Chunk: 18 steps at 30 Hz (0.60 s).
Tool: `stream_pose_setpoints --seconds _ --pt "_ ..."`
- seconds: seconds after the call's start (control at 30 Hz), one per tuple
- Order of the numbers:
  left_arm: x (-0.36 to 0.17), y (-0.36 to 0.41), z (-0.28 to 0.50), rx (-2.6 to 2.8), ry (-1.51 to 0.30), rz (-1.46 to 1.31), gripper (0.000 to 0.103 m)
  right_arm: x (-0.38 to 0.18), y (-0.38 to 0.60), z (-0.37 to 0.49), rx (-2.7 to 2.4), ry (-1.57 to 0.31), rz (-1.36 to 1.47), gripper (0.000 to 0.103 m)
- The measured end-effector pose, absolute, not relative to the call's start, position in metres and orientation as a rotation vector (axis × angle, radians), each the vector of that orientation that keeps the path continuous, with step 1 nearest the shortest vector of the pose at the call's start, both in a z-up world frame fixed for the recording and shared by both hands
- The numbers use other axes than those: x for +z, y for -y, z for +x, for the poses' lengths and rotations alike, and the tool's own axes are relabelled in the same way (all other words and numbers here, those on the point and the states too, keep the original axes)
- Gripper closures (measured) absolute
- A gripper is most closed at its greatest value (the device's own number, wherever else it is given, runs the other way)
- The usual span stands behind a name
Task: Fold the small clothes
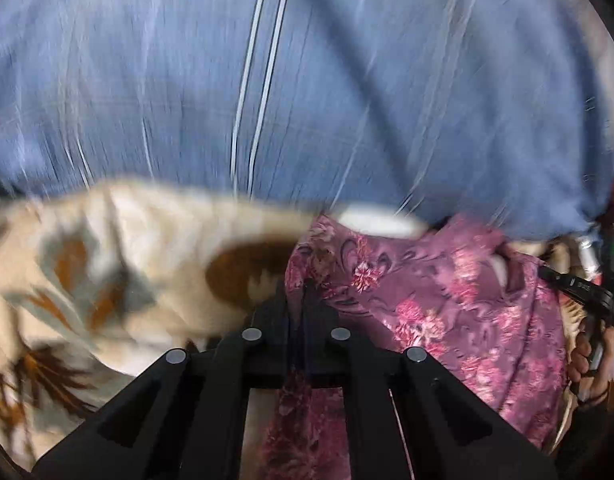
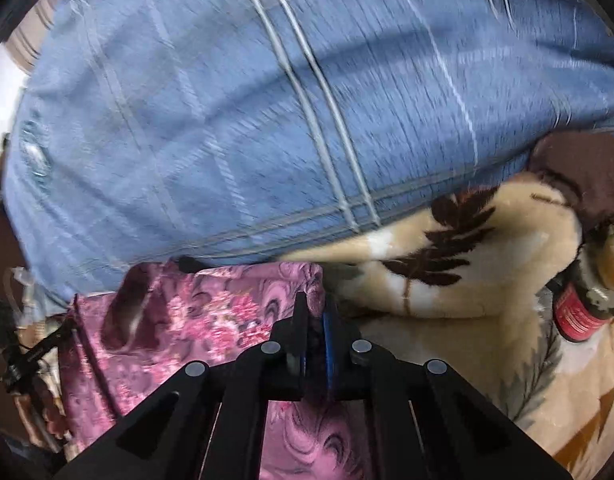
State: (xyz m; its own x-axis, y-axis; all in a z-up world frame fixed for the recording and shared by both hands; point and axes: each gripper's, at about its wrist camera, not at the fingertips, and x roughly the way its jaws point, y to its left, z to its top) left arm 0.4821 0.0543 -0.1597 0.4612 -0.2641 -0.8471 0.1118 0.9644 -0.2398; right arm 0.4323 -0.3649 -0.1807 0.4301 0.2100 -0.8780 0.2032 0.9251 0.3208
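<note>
My left gripper [image 1: 303, 292] has its black fingers pinched together on the edge of the pink floral-print fabric garment [image 1: 447, 300], with cloth caught between the pads and running back under the tool. From this wrist the garment spreads to the right, and at its far right side I can see a hand [image 1: 587, 354] on the other tool.

My right gripper [image 2: 313, 312] is likewise clamped on the same pink garment [image 2: 187, 320], at its right-hand corner; blue pad lining shows between the closed fingers and the cloth is nipped there. So the garment hangs stretched between my two tools, its upper edge running roughly level just below the wide blue cloth with pale double stripes [image 2: 227, 120].

That blue cloth [image 1: 307, 80] fills the whole upper half of both views, and its hemmed lower edge passes close behind the garment's top edge. Beside the garment lies a cream plush blanket with brown leaf shapes [image 2: 447, 260], bunched up to the left of the left tool [image 1: 107, 272]. On the blanket at the far right of the right view sits a small red-labelled bottle [image 2: 579, 316], well apart from the fingers. Both views are motion-blurred.
</note>
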Motion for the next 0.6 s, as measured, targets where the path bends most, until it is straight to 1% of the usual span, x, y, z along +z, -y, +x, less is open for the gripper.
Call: stream_pose_setpoints --seconds 0.03,0.07,0.1,0.13,0.17,0.2,0.23,0.27,0.3,0.37,0.4,0.47,0.57,0.6 --pt "-0.171 -0.047 0.483 -0.228 -1.114 -0.094 0.097 -0.195 0.365 0.435 -0.002 -1.191 0.412 0.091" --pt "-0.174 -0.043 0.478 -0.221 -1.127 -0.036 0.094 -0.199 0.366 0.435 -0.007 -1.221 0.427 0.09" --pt "-0.168 -0.044 0.468 -0.218 -1.111 -0.01 0.093 -0.195 0.368 0.428 -0.008 -1.221 0.459 0.089" --pt "-0.15 -0.051 0.45 -0.231 -1.063 -0.023 0.091 -0.177 0.369 0.415 0.009 -1.179 0.481 0.088" --pt "-0.135 -0.058 0.434 -0.25 -1.027 -0.053 0.078 -0.153 0.368 0.398 0.026 -1.119 0.474 0.088" --pt "-0.113 -0.07 0.408 -0.265 -0.977 -0.104 0.049 -0.13 0.364 0.379 0.04 -1.069 0.457 0.08" --pt "-0.099 -0.079 0.388 -0.255 -0.94 -0.127 0.035 -0.106 0.358 0.354 0.063 -1.022 0.441 0.059" --pt "-0.086 -0.087 0.363 -0.23 -0.897 -0.138 0.027 -0.085 0.353 0.324 0.089 -0.967 0.443 0.049" --pt "-0.074 -0.091 0.335 -0.204 -0.858 -0.144 0.027 -0.074 0.349 0.299 0.102 -0.931 0.456 0.037" --pt "-0.07 -0.1 0.289 -0.183 -0.855 -0.167 0.027 -0.06 0.338 0.239 0.144 -0.88 0.494 0.036" --pt "-0.075 -0.102 0.259 -0.181 -0.863 -0.187 0.027 -0.059 0.337 0.223 0.156 -0.866 0.511 0.036" --pt "-0.085 -0.103 0.22 -0.15 -0.868 -0.203 0.027 -0.07 0.332 0.168 0.161 -0.849 0.563 0.036" --pt "-0.115 -0.094 0.167 -0.145 -0.917 -0.234 0.027 -0.094 0.334 0.121 0.146 -0.878 0.63 0.037" --pt "-0.123 -0.09 0.156 -0.149 -0.939 -0.248 0.027 -0.1 0.337 0.11 0.137 -0.894 0.649 0.039"
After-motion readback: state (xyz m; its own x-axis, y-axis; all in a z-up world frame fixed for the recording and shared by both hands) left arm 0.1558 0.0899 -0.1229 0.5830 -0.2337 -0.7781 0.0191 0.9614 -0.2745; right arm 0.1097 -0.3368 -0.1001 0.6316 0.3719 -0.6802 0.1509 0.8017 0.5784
